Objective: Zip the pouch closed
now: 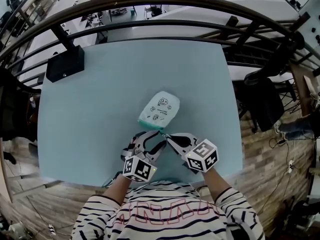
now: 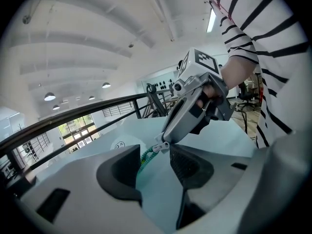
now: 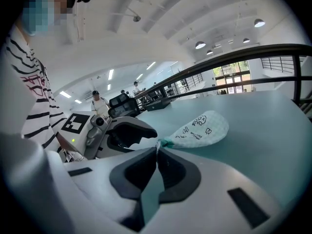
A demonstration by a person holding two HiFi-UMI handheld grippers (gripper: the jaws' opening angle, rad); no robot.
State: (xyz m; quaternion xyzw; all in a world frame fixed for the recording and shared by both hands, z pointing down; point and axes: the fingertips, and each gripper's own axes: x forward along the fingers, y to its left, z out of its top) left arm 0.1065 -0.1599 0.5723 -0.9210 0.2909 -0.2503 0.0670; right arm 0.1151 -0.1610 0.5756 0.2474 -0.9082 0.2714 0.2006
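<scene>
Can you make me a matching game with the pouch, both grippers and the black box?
1 left gripper
2 right gripper
3 pouch
4 black box

A at the table's far left corner
B fingers wide apart
C fingers shut on the zipper pull
D white with little drawings

Pairs: 1-B, 2-C, 3-D, 4-A

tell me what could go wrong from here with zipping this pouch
1. The left hand-held gripper is open: the green zipper end lies between its jaws, unclamped. If the right pulls now, the pouch may slide over the table instead of zipping.
2. The right hand-held gripper pinches the small zipper pull at its very tips, so the pull could slip free.
</scene>
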